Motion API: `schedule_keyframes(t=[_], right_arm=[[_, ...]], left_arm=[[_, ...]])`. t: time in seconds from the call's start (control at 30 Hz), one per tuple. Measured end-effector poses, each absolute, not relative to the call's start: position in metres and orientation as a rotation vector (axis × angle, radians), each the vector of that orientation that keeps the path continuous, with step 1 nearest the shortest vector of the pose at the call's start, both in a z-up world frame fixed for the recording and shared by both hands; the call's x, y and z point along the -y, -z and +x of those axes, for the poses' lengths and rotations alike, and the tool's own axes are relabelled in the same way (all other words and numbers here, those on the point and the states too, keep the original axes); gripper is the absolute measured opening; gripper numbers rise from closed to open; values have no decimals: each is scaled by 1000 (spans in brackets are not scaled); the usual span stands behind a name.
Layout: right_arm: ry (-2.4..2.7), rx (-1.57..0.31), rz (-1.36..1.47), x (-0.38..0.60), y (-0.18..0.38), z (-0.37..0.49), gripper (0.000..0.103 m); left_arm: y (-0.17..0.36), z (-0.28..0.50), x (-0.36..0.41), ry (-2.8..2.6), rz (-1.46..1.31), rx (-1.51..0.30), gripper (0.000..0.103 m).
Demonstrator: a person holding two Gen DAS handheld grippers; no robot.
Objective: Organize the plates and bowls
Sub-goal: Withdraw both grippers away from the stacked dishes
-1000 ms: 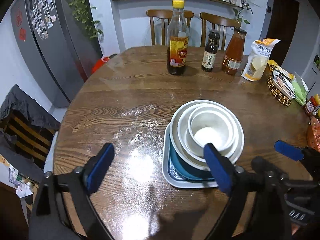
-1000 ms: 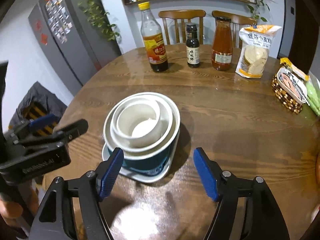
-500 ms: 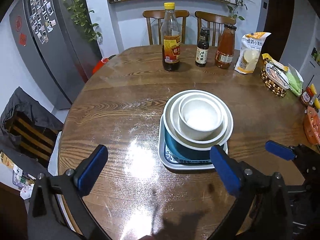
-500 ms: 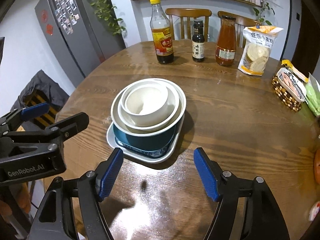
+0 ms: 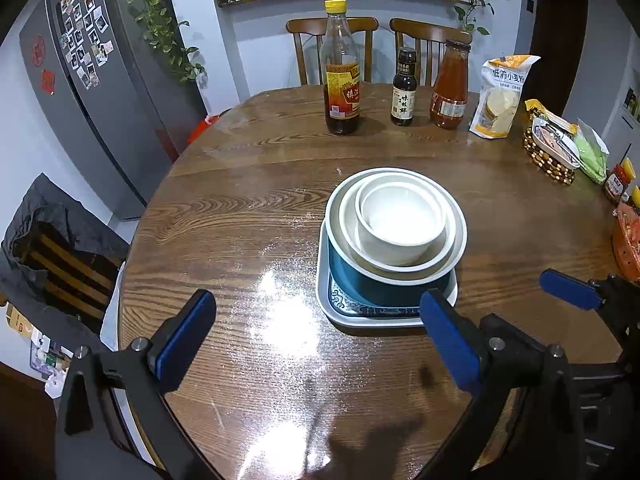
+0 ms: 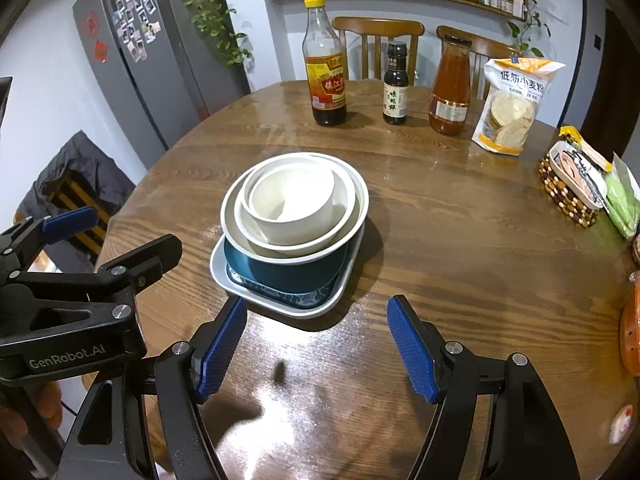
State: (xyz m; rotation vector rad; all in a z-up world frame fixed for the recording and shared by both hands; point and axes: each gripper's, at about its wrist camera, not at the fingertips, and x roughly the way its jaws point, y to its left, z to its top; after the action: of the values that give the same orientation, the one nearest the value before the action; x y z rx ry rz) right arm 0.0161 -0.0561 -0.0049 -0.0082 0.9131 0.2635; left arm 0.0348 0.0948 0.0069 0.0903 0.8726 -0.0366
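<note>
Dish stack sat near the middle of the round wooden bench (image 5: pixel 240 216): a small white bowl (image 5: pixel 400 222) nested in a wider white bowl (image 5: pixel 448 240), that one in a teal bowl (image 5: pixel 360 284), all on a squarish white plate (image 5: pixel 372 316) with a blue pattern. Most of the pattern was covered by the teal bowl; only a strip showed at the near edge. Teal bowl's inside was hidden.

Left tool (image 5: pixel 316 344) hovered over the near bench edge, released, blue pads wide apart, nothing between them. Its right pad overlapped the plate's corner at about 5 o'clock of the stack in the left view; contact could not be told. Right tool (image 6: pixel 316 346) also released and empty, pads spread, stack at its 12 o'clock, apart from it. Both tool bodies were cut off at the frame bottom. In the right view the left tool's body showed at 9 o'clock, mostly cropped.

At the far side, 12 o'clock: a tall yellow-capped bottle (image 5: pixel 341 72), a small dark bottle (image 5: pixel 404 88), a red sauce bottle (image 5: pixel 450 84), a flour bag (image 5: pixel 502 96). A beaded basket (image 5: pixel 550 156) sat at 2 o'clock, contents hard to make out. Orange item at the right edge was cropped, unidentifiable. Two chairs (image 5: pixel 332 48) stood behind the bench, a grey fridge (image 5: pixel 100 92) at 10 o'clock.
</note>
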Motion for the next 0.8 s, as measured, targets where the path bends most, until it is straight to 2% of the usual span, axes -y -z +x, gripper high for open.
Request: schedule_keyframes(t=[0.8], right_arm=[[-261, -914, -20, 52, 6, 17, 74]], left_arm=[[-4, 34, -92, 39, 89, -876, 102]])
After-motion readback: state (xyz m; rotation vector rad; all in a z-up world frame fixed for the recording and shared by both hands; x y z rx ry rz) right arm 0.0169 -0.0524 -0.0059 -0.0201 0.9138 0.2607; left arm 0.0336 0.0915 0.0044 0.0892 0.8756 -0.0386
